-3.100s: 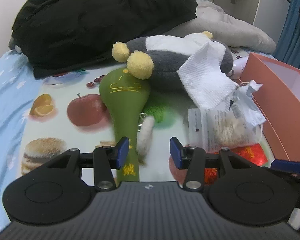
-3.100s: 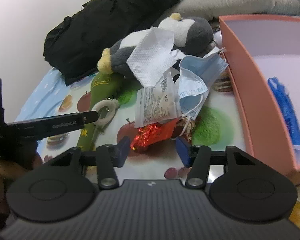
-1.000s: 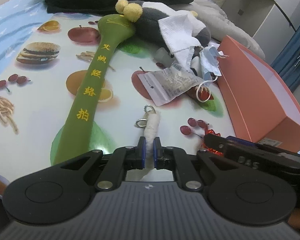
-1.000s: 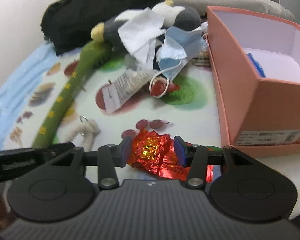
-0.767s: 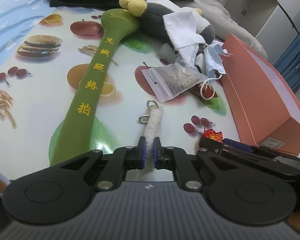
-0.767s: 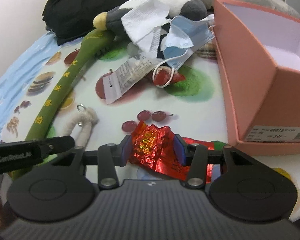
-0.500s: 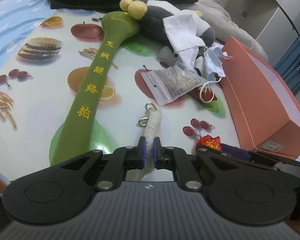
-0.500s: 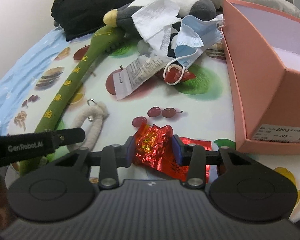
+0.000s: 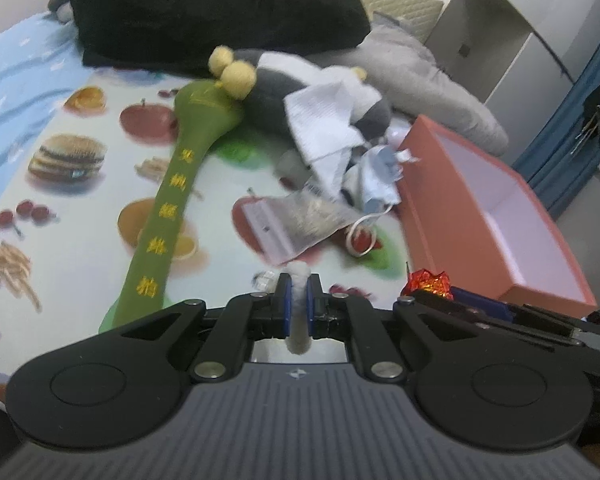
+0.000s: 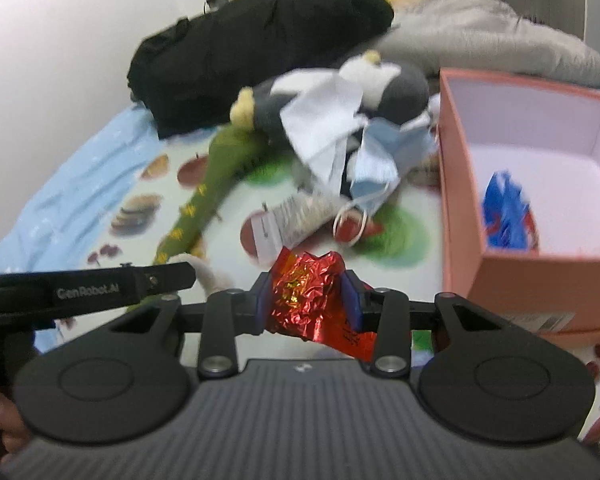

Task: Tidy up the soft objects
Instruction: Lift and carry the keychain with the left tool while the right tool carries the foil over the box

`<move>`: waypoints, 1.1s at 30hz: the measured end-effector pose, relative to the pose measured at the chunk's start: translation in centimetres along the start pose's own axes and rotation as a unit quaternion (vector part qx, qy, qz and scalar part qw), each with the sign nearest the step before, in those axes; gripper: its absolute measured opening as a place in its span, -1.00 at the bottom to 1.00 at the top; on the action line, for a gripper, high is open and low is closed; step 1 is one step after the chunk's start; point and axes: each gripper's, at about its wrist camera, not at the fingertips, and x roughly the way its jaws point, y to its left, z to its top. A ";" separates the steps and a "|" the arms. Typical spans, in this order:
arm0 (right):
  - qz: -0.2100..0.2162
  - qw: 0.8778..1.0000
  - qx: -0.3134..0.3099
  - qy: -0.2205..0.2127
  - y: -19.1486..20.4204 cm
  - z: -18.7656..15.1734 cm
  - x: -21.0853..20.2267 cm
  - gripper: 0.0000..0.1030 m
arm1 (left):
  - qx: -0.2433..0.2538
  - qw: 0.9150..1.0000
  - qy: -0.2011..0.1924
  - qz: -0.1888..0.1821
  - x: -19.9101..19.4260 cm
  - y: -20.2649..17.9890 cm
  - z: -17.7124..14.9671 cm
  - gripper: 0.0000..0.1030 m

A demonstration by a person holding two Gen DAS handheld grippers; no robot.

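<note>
My left gripper (image 9: 296, 302) is shut on a white fluffy keychain (image 9: 298, 280) and holds it above the fruit-print cloth (image 9: 80, 184). My right gripper (image 10: 308, 298) is shut on a crumpled red foil wrapper (image 10: 306, 292), which also shows in the left wrist view (image 9: 428, 280), lifted off the cloth. A long green plush stick (image 9: 172, 208), a grey and white plush toy (image 9: 276, 92) under a white tissue (image 9: 320, 128), a blue face mask (image 10: 384, 152) and a clear packet (image 9: 292, 220) lie ahead.
An open pink box (image 10: 540, 184) holding a blue wrapper (image 10: 504, 212) stands on the right. A black garment (image 9: 204, 16) and a grey blanket (image 9: 428, 80) lie at the back. White furniture (image 9: 512, 20) stands beyond the bed.
Both grippers have risen from the cloth. The keychain now hangs lifted in the left gripper, and the right gripper has closed on the red foil wrapper and raised it.
</note>
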 end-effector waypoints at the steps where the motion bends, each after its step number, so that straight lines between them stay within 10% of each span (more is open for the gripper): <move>1: 0.000 1.000 -0.001 -0.007 -0.1 0.4 -0.6 -0.21 | 0.001 1.000 -0.003 -0.004 -0.4 -0.2 0.3 -0.83; 20: 0.001 0.989 0.006 -0.147 -2.5 6.4 -11.9 -0.21 | 0.064 0.991 -0.082 -0.088 -7.3 -9.3 7.2 -0.83; 33: -0.072 0.984 0.055 -0.151 -12.6 9.5 -13.6 -0.21 | 0.117 0.980 -0.055 -0.153 -0.4 -19.9 11.4 -0.83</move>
